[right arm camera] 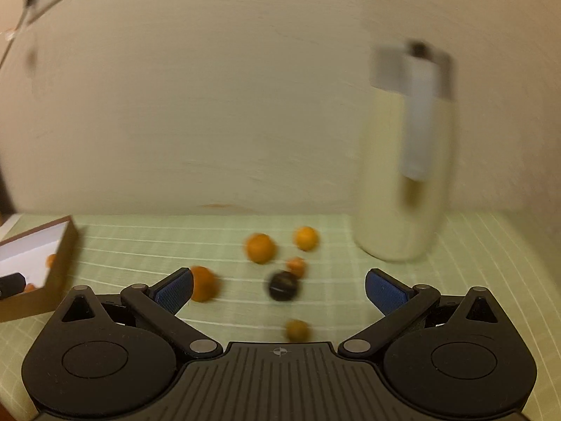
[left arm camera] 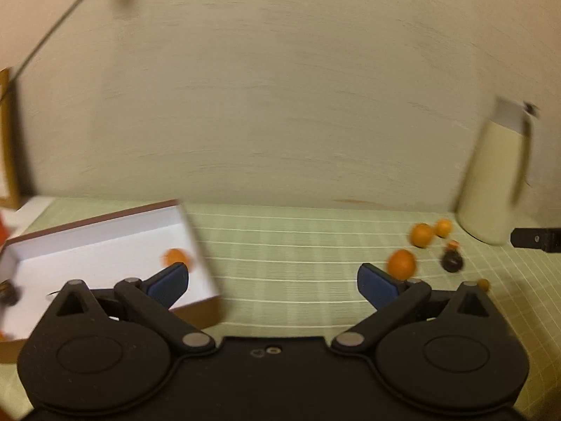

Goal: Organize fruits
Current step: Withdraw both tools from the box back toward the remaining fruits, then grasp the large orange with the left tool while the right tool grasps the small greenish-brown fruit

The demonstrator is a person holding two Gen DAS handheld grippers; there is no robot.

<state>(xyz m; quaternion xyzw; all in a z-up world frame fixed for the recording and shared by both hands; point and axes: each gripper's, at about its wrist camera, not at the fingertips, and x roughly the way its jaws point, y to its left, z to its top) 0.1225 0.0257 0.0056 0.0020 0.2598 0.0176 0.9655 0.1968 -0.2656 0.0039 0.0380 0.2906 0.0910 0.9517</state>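
Both views are blurred by motion. A shallow brown box (left arm camera: pixel 105 231) with a white inside lies at the left and holds an orange fruit (left arm camera: pixel 175 256) and a dark fruit (left arm camera: pixel 7 293). My left gripper (left arm camera: pixel 273 280) hangs open and empty above the box's right edge. Several orange fruits (right arm camera: pixel 260 247) and one dark round fruit (right arm camera: pixel 283 285) lie loose on the green cloth. My right gripper (right arm camera: pixel 278 286) is open over them, holding nothing; an orange fruit (right arm camera: pixel 203 283) sits by its left finger. The box (right arm camera: pixel 59 263) shows at the far left of the right wrist view.
A tall cream jug (right arm camera: pixel 403 161) with a grey lid stands at the back right, close to the loose fruit. The green checked tablecloth (left arm camera: pixel 287 245) runs up to a plain beige wall. The other gripper's black tip (left arm camera: pixel 536 240) shows at the right edge.
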